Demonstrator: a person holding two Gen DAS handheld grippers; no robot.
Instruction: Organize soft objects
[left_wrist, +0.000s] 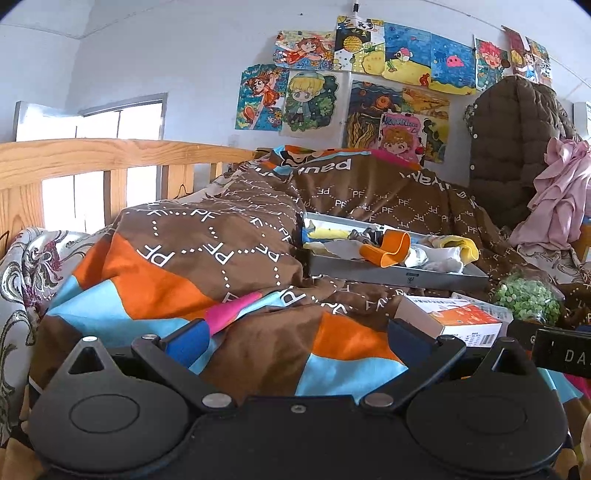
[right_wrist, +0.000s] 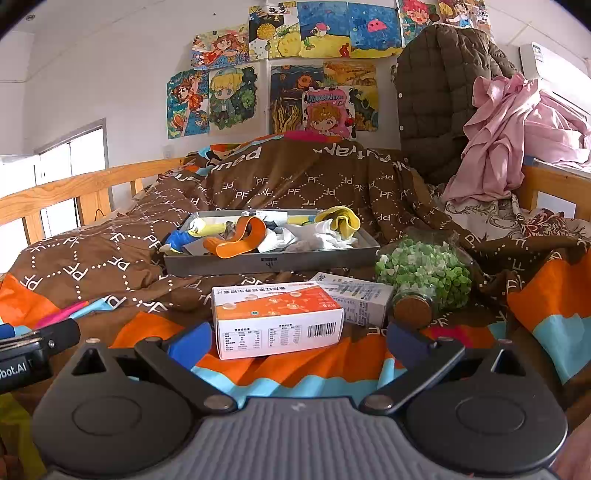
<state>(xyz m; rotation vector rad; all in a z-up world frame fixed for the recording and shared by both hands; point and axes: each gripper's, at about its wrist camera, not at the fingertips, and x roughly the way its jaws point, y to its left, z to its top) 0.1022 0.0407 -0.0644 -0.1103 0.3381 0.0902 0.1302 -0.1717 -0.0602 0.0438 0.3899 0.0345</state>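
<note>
**Bed with brown quilt, tray of soft things at centre**

Bedroom, white wall hung with children's drawings (right_wrist: 280, 70), wooden bed rail (right_wrist: 85, 188) along the left. Spread over the bed, a brown "PF" quilt (right_wrist: 295, 184) with orange and light-blue patches.

Resting on the quilt mid-bed, a shallow grey tray (right_wrist: 271, 264) heaped with soft objects: an orange band (right_wrist: 240, 240) curled near the front, a yellow cloth (right_wrist: 343, 219) at the right end draped over the rim, white cloth (right_wrist: 317, 236) beside it, something yellow and blue (right_wrist: 184, 236) at the left end. Same tray (left_wrist: 391, 275) seen from the left wrist camera, further right and at an angle.

Nearer than the tray, an orange-and-white box (right_wrist: 277, 319) lying flat on the quilt, a second white box (right_wrist: 354, 295) just behind it to the right, touching or nearly so. Right of those, a glass jar (right_wrist: 424, 280) of green and white pieces on its side, cork end toward the camera.

Right gripper (right_wrist: 295, 341) wide apart, nothing between the blue pads (right_wrist: 192, 343), orange-and-white box just ahead of the gap. Left gripper (left_wrist: 295, 341) likewise spread wide and empty, low over the quilt, well short of the tray.

Far right, a quilted brown coat (right_wrist: 439, 99) and a heap of pink fabric (right_wrist: 509, 133).
</note>
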